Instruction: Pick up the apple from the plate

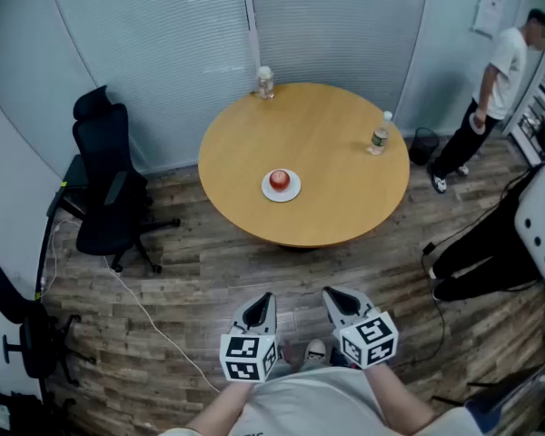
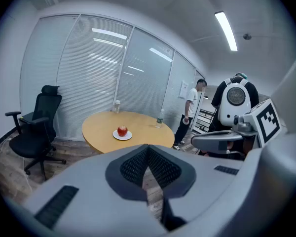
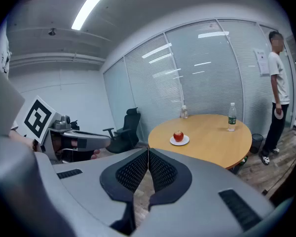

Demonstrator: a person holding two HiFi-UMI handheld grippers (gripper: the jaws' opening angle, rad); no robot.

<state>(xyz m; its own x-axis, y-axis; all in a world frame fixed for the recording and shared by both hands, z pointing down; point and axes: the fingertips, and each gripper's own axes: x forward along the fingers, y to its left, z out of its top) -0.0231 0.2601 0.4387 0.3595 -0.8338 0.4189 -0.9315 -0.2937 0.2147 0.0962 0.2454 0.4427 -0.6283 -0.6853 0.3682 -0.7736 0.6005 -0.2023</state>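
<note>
An office meeting room: round table (image 1: 327,153), office chair (image 1: 104,189), blinded glass partitions (image 1: 163,44).

Round wooden table (image 1: 331,143), black office chair (image 1: 104,193), glass walls (image 1: 163,44), plank floor (image 1: 195,284)

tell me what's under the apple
A small white plate lies under the apple, on the round wooden table. The plate's middle is covered by the apple, so unseen.

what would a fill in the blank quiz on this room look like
On the white plate on the round table lies a red ____.
The left gripper and the right gripper both have jaws that are ____, with nothing between them.
The office chair left of the table is ____ in colour.
Missing words: apple; shut; black.
</note>
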